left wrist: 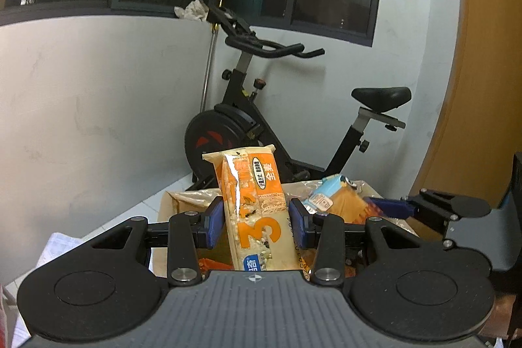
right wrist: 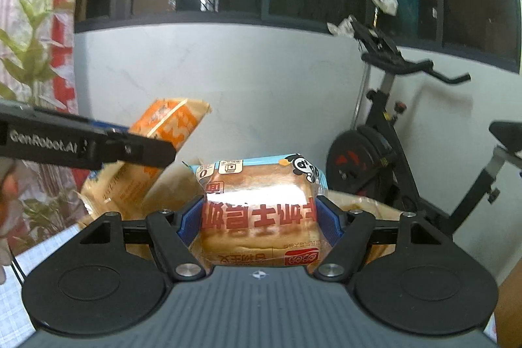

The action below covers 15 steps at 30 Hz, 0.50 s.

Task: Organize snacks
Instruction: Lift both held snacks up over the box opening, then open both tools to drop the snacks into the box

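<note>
Left wrist view: left gripper [left wrist: 257, 222] clamps the orange snack pack [left wrist: 253, 211], long axis upright, frame centre; right gripper [right wrist: 259, 222] grips the bread bag [right wrist: 259, 211] above the cardboard box [left wrist: 176, 201].

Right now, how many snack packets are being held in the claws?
2. The orange cracker packet is pinched upright in the left claw; the bread packet is in the right claw. More may lie hidden in the cardboard box below.
</note>
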Available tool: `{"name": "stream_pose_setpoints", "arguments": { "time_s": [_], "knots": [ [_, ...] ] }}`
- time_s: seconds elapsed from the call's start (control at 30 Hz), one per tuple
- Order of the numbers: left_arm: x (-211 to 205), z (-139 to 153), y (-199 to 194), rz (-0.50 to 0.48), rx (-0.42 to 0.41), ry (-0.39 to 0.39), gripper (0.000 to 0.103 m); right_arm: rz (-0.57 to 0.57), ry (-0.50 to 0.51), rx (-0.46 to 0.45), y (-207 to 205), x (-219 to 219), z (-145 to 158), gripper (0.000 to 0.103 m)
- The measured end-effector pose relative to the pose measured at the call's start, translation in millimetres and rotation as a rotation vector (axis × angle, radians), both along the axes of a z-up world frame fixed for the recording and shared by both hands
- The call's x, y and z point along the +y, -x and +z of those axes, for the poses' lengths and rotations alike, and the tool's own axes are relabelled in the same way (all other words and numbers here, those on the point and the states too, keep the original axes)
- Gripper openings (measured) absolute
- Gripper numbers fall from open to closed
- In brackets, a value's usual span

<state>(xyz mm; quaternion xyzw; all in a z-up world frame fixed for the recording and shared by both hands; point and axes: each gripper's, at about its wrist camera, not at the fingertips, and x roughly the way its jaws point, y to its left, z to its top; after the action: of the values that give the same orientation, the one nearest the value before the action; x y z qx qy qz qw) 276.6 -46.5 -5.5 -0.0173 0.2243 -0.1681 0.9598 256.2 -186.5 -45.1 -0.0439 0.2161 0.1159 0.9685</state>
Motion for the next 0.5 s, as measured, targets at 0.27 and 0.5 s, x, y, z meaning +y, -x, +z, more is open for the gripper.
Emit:
{"name": "stream_pose_setpoints", "arguments": {
  "time_s": [0.27, 0.5],
  "knots": [
    [-1, -17, -24, 0.008, 0.047, -0.029, 0.045, -0.018, 0.015, 0.049, -6, -1, -15, 0.073],
    [-5, -27, -27, -0.001, 0.058, -0.054, 0.045, -0.033, 0.016, 0.080, -8, -7, -24, 0.073]
  ]
}}
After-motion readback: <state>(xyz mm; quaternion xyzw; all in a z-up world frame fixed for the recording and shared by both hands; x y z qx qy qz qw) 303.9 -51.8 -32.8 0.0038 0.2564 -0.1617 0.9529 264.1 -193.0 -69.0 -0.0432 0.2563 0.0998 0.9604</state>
